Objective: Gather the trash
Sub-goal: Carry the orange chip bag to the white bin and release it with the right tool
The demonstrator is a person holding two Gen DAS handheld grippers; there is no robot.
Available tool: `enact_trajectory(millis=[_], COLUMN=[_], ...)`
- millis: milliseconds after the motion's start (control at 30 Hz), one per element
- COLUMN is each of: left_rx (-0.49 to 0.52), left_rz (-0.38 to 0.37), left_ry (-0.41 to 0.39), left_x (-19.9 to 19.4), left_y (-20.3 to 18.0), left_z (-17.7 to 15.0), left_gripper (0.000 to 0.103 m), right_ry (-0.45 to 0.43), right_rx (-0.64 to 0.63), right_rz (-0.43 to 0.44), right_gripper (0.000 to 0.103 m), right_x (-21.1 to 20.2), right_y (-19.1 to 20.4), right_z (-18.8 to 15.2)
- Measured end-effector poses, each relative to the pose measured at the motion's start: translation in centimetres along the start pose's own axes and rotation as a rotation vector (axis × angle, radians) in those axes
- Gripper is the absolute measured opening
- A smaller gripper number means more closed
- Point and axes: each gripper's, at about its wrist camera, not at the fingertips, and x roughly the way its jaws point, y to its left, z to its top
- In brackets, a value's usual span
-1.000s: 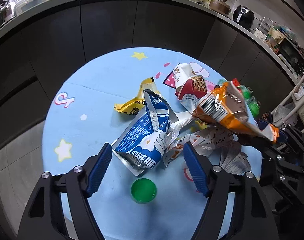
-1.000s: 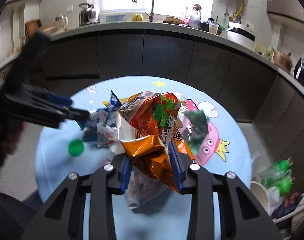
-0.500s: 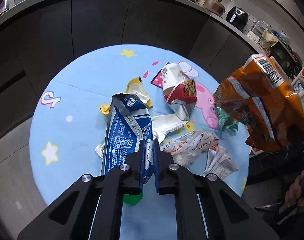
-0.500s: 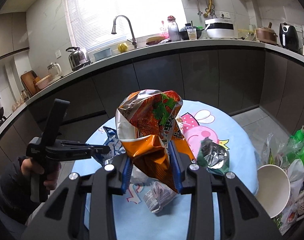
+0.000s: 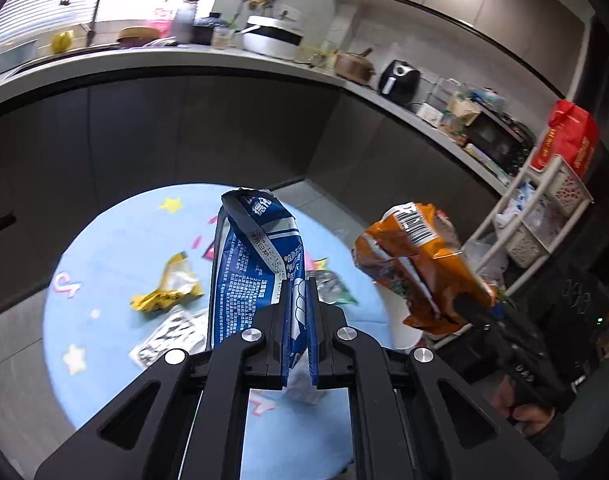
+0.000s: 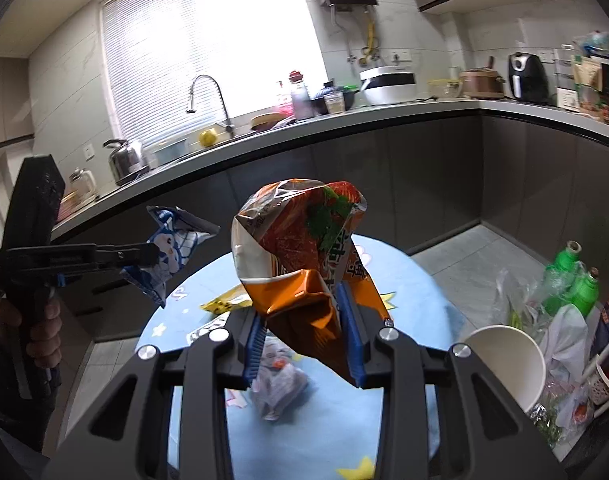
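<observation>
The fingers of the left gripper (image 5: 298, 308) pinch the lower edge of a blue snack bag (image 5: 256, 256), which stands up from them toward twelve o'clock, clear of the round blue table (image 5: 104, 240). The right gripper (image 6: 302, 330) clamps a crumpled orange snack bag (image 6: 300, 240) between its blue pads, also lifted off the table. On the tabletop, at nine o'clock of the blue bag, lies a yellow wrapper (image 5: 166, 292). At four o'clock of the right gripper stands a white paper cup (image 6: 508, 360) beside green bottles (image 6: 572, 280).

Round blue cartoon-print table (image 5: 104, 380), yellow wrapper (image 5: 166, 294), black-and-white wrapper (image 5: 172, 338), green packet (image 5: 332, 290)
</observation>
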Motion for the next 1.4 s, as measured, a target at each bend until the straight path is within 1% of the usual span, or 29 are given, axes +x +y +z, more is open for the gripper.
enact_trajectory(millis=[167,333,567,733,833,1000,1167,1200,1267,1300,1333,1400], left_rx=[0.040,0.084,0.163,0.212,0.227,0.229,0.232,0.234,0.238,0.240,0.242,0.247], left_rz=[-0.084,-0.163,-0.243,-0.287,-0.308,-0.325,-0.323,-0.323,-0.322,-0.323,-0.323,-0.323], left_ry=[0.022,0.069,0.146,0.185,0.208,0.242,0.278,0.283,0.291,0.296,0.299,0.305], left_x=[2.8,6.6,12.5,16.3,18.3,21.2,23.3,23.6,24.1,24.4,24.6,25.0], left_y=[-3.6,-7.5,-13.2,-16.4,-17.4,-17.9,-18.1,-18.2,-18.4,-18.6,-18.8,-18.9], left_z=[1.5,2.7,3.2,3.0,2.6,2.1,1.5,1.5,1.4,1.5,1.4,1.3], left_gripper=[0.006,0.006,0.006,0.006,0.006,0.006,0.006,0.006,0.006,0.006,0.006,0.006], right_ry=[-0.020,-0.023,0.021,0.082,0.114,0.167,0.208,0.213,0.220,0.221,0.221,0.219], right_rx=[0.067,0.140,0.227,0.294,0.322,0.356,0.353,0.351,0.345,0.341,0.333,0.319], right_rz=[-0.090,-0.176,-0.280,-0.325,-0.341,-0.357,-0.374,-0.378,-0.388,-0.395,-0.402,-0.398], right_gripper=[0.035,0.035,0.035,0.035,0.036,0.036,0.038,0.041,0.053,0.066,0.071,0.073], right_x=[-1.5,-2.2,-1.7,0.1,1.7,4.7,7.2,7.7,8.4,8.6,8.7,8.6], right_y=[-4.0,-7.9,-13.3,-16.7,-18.8,-21.8,-23.0,-23.2,-23.4,-23.5,-23.5,-23.5], right_z=[-0.5,-1.9,-4.3,-6.5,-7.7,-9.7,-10.9,-11.1,-11.4,-11.5,-11.6,-11.8])
